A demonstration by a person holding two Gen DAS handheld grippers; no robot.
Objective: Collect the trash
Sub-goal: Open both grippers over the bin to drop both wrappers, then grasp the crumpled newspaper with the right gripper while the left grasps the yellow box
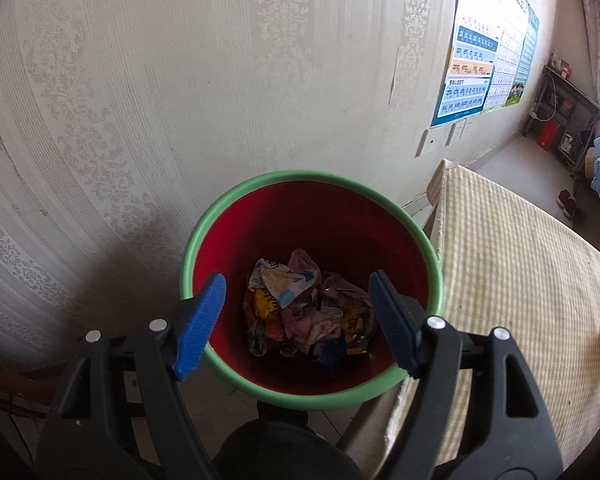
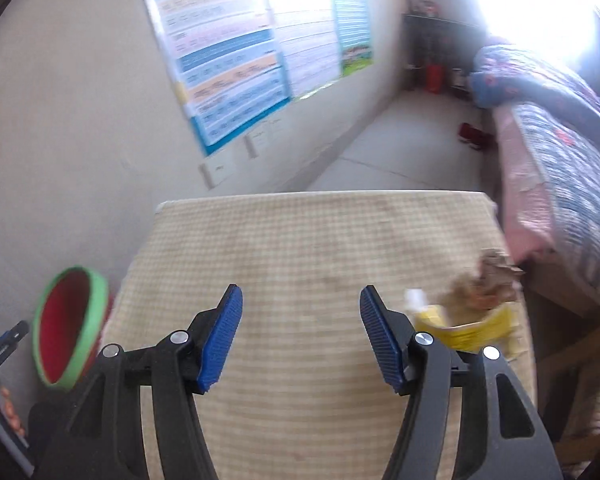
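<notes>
trash (image 1: 308, 308) lies crumpled at the bottom of a red bin with a green rim (image 1: 236, 196): a heap of wrappers in pink, yellow, white and blue, piled together at about the middle of the bin floor. seen from the left wrist, the bin stands on the floor against a pale patterned wall (image 1: 140, 100), with the corner of a table under a checked yellow cloth (image 1: 520, 260) just beside it at 3 o'clock. the left gripper (image 1: 298, 322) hangs over the bin mouth with its tongs spread wide; the blue pads (image 1: 200, 324) stand at 9 and 3 o'clock of the heap, and nothing is caught between them.

more trash waits on the table. from the right wrist, a yellow wrapper with brownish crumpled bits (image 2: 476, 308) sits on the cloth near the table's right edge, at about 2 o'clock from the right gripper (image 2: 300, 336). that view is blurred, so the pieces cannot be told apart. the right gripper's tongs are also spread, with only bare cloth showing in the gap. the bin appears there at 9 o'clock, low beside the table, and part of the left tool with a person's fingers (image 2: 4, 408) shows at the far left edge.

posters (image 2: 228, 64) hang on the wall at 12 o'clock, and a bed with a patterned quilt (image 2: 560, 152) runs along 2 o'clock.
</notes>
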